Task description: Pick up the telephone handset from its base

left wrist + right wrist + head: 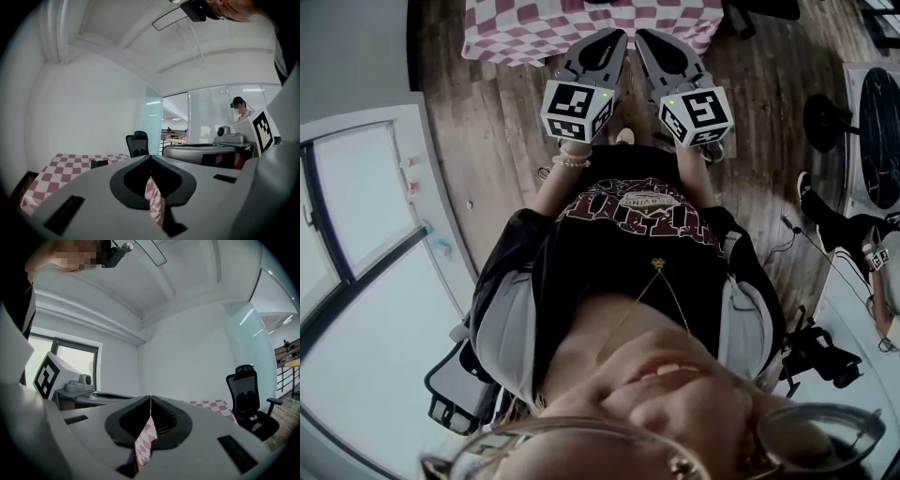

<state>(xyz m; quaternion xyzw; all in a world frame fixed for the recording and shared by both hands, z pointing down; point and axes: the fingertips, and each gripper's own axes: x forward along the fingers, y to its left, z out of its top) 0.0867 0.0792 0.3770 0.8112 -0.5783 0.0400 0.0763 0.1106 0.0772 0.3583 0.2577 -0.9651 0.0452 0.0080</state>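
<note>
We stand just short of the table with its red and white checked cloth. A gripper is in each hand, held out in front of our dark shirt over the wooden floor. The left gripper and the right gripper point at the table's near edge, side by side and close together. Both have their jaws closed tip to tip with nothing between them; only a sliver of the checked cloth shows through each gap. On the table, in the left gripper view, a small dark thing sits on the cloth. It may be the telephone, but it is too small for us to tell, and no view shows a handset plainly. Beyond the table stands a black office chair. We judge the task is at its very start, the approach. The next move calls for getting the telephone in view, opening one pair of jaws, and bringing them around the handset before closing and lifting.
</note>
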